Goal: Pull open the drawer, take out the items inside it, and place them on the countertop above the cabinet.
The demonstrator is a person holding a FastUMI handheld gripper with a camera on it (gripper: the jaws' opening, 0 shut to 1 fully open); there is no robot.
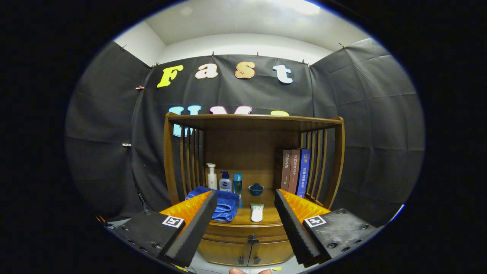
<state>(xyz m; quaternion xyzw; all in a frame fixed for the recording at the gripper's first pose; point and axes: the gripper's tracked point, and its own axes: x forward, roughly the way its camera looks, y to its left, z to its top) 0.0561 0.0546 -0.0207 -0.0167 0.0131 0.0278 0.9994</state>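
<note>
A wooden cabinet (pixel 253 152) with slatted sides is seen ahead of the claw (pixel 245 222), whose fingers are spread wide with nothing held between them. Its drawer (pixel 243 231), with a dark knob (pixel 252 239) at the middle, is seen shut beneath the bench (pixel 266 198), above two small doors. On the bench a folded blue towel (pixel 218 203) is laid just beyond the left finger, and a small white tube (pixel 257 212) lies near the front edge between the fingers. Further back three bottles (pixel 224 180), a blue lidded cup (pixel 256 188) and a row of books (pixel 295 171) are stood. What is inside the drawer cannot be told. The scene would suit a drawer still to be pulled, or one emptied onto the bench and pushed back; it is not settled here.
</note>
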